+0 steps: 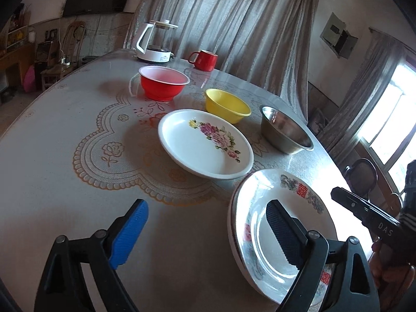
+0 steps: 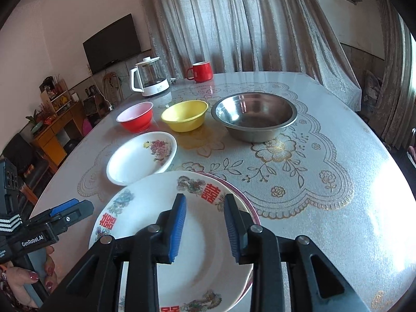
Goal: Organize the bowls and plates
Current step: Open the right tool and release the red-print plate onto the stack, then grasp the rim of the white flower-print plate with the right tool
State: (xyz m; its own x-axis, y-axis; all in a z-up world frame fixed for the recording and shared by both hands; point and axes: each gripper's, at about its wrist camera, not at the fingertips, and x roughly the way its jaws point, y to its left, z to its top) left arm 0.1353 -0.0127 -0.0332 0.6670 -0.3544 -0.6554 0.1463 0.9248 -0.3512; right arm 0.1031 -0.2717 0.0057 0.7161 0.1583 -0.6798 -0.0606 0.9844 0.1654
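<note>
A white plate with red characters (image 2: 197,249) lies on top of another plate whose maroon rim (image 2: 250,208) shows under it, at the near table edge. My right gripper (image 2: 205,200) hangs just above that top plate, jaws partly apart and open, touching nothing. My left gripper (image 1: 206,208) stands wide open beside the stack (image 1: 249,208), its right finger over the plate and its left finger over bare cloth. Farther back sit a white rose plate (image 1: 197,153), a red bowl (image 1: 163,85), a yellow bowl (image 1: 226,104) and a steel bowl (image 1: 286,132).
A white kettle (image 1: 153,44) and a red mug (image 1: 204,58) stand at the table's far edge before grey curtains. A lace-patterned cloth (image 2: 312,182) covers the round table. A hand with painted nails (image 2: 31,280) holds the left gripper's handle.
</note>
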